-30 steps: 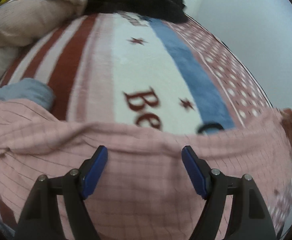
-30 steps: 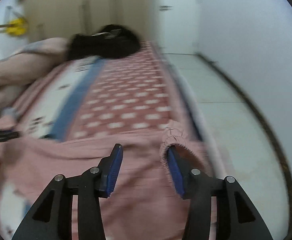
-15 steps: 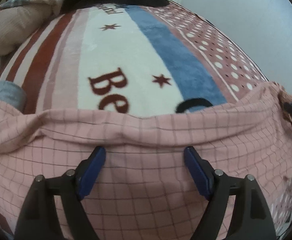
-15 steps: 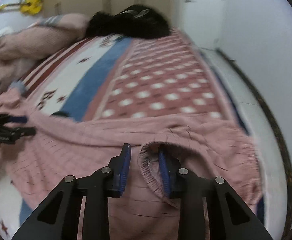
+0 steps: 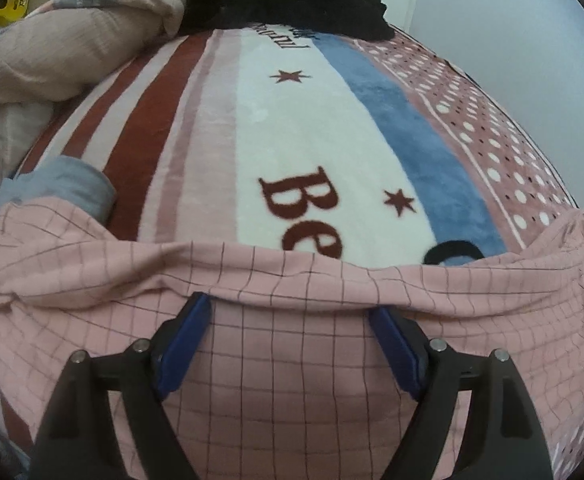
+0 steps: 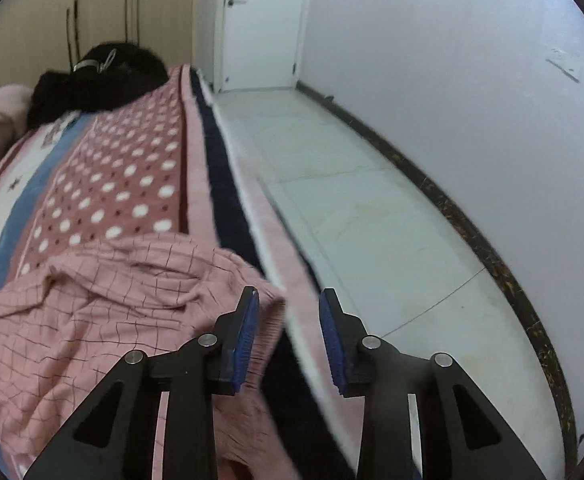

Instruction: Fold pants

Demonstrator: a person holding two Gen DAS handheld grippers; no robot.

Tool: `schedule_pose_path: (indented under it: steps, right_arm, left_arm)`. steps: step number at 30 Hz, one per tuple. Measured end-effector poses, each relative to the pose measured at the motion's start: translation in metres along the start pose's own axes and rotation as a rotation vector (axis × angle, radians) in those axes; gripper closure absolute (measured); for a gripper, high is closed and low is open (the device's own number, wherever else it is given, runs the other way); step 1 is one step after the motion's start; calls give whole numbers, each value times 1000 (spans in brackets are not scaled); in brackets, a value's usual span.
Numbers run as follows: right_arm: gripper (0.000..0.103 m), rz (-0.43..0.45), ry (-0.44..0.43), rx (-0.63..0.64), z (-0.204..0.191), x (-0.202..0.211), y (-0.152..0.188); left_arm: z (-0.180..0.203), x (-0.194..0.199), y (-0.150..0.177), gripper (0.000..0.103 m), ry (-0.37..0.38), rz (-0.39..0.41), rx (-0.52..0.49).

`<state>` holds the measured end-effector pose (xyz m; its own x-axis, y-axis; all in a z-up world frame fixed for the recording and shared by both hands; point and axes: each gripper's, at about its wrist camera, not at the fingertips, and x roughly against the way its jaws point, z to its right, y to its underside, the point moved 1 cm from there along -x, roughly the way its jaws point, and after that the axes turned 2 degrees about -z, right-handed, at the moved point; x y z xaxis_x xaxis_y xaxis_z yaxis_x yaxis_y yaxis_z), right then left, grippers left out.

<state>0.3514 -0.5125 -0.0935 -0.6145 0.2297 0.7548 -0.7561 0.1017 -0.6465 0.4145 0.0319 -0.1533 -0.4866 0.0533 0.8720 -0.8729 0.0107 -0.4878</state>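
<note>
Your right tongs [image 6: 287,332] have just let go: half a second ago they were pinched on the stretchy cuff of the pants [image 6: 91,320], and now they stand open with nothing between them, with the cuff lying just left of the left pad at the lower middle of the right view. That tells me this end of the pants has been laid down, so this part of the fold looks done and you can go for a new hold. Your left tongs [image 5: 292,344] were wide open then and are wide open now, at the bottom of the left view; they hold nothing, and the cloth seems to lie under them. The pants are pink with thin dark lines in squares. In the left view they fill the whole lower part, with a soft rolled edge running left to right just past the pads. In the right view they are bunched and wrinkly at the lower left, close to the side of the bed [image 6: 227,200]. Past them is the blanket [image 5: 292,120] with stripes, stars and dots. Far off, at the top, sits a black pile [image 5: 292,4] and a puffy pink quilt [image 5: 71,48].
</note>
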Motion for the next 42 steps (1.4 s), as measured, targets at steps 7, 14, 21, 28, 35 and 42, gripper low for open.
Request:
schedule_pose_path:
  steps: [7,14,21,28,35,42]
  right_arm:
    - [74,40,-282,71,-45,46,8]
    - [74,-57,-513,242,-162,19,18]
    - [76,-117,-493,331,-230,-35,20]
    - [79,-86,-428,280,-233,-54,-7]
    - [75,-64,-399,231,-224,-59,-16]
    - [56,17,-541,170,-216,2,8]
  left_arm:
    - [25,16,11,24,141,-39,-43]
    - [53,-6,12,24,125,-79,-104]
    - [49,-21,-15,24,82,-22,-68]
    - [35,-39,-39,25,20,11,3]
    - [19,-23,-36,24,-4,17,30]
    - [-32,34,-2,14,64,42,190]
